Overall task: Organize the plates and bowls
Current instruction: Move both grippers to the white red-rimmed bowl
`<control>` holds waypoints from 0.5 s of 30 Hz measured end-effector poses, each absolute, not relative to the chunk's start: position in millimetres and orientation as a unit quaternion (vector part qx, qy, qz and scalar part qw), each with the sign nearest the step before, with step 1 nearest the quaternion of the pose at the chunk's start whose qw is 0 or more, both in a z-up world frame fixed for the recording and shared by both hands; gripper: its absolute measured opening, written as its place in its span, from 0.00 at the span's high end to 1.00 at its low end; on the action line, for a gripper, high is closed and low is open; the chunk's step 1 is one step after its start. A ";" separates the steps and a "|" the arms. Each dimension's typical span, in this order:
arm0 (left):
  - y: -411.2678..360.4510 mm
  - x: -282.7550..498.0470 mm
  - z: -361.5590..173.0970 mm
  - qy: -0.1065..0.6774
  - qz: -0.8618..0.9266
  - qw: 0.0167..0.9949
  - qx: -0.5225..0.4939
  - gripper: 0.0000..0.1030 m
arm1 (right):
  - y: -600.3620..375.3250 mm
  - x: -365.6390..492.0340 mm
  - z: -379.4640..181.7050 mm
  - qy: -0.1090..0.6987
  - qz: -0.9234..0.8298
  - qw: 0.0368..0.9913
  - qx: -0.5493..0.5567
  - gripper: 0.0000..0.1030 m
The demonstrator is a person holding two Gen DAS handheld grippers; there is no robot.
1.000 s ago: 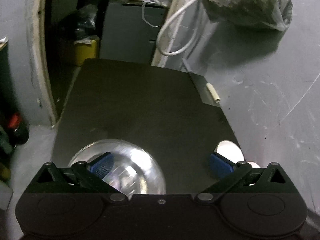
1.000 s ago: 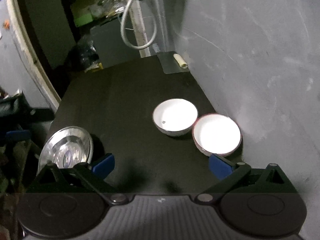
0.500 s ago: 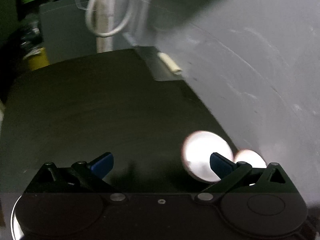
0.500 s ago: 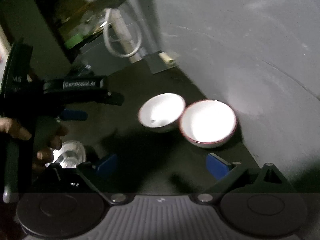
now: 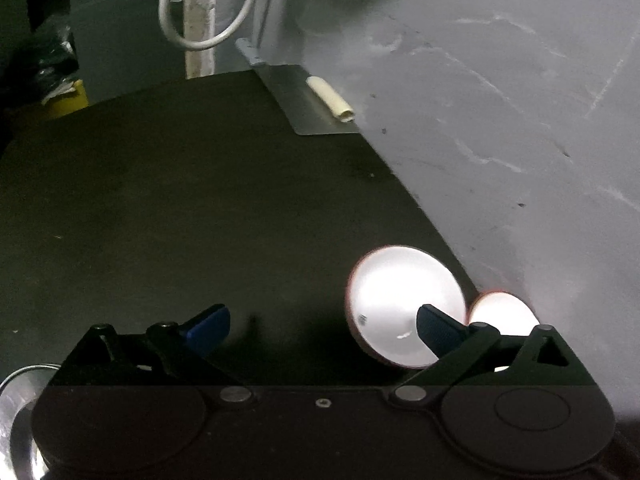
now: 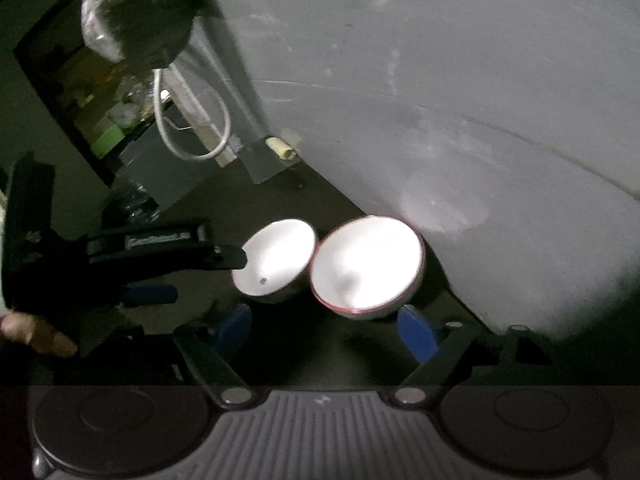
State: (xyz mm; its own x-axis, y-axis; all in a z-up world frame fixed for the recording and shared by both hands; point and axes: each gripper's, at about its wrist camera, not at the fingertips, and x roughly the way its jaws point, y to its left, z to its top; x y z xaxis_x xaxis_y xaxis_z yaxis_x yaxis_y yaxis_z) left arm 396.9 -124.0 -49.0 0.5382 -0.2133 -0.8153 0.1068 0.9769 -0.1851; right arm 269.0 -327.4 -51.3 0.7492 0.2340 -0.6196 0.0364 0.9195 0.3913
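Two white bowls with red rims stand side by side on the dark table near the grey wall. The smaller bowl [image 6: 276, 256] [image 5: 404, 304] is on the left, the larger bowl [image 6: 368, 264] [image 5: 504, 312] on the right. A steel plate [image 5: 20, 400] shows at the bottom left of the left wrist view. My left gripper [image 5: 320, 326] is open and empty, its right finger in front of the smaller bowl; it also shows in the right wrist view [image 6: 168, 256]. My right gripper [image 6: 324, 330] is open and empty, just short of the larger bowl.
The grey wall [image 5: 500, 120] runs along the table's right side. A metal sheet with a cream roll [image 5: 330, 98] lies at the far right corner. A white cable loop [image 5: 204, 20] and a plastic bag [image 6: 132, 8] hang beyond the table.
My left gripper swung right from over the steel plate toward the smaller bowl. My right gripper moved right and closer to the larger bowl. Both stayed open.
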 end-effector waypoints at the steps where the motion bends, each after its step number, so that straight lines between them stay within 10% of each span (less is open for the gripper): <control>1: -121.4 398.7 -49.4 0.476 -0.091 0.873 -0.062 0.08 | -325.1 271.5 -49.4 0.344 0.058 0.919 0.183 0.22; 15: -104.0 376.3 -59.0 0.474 -0.081 0.871 -0.099 0.18 | -297.9 338.2 -30.9 0.348 0.069 0.925 0.138 0.45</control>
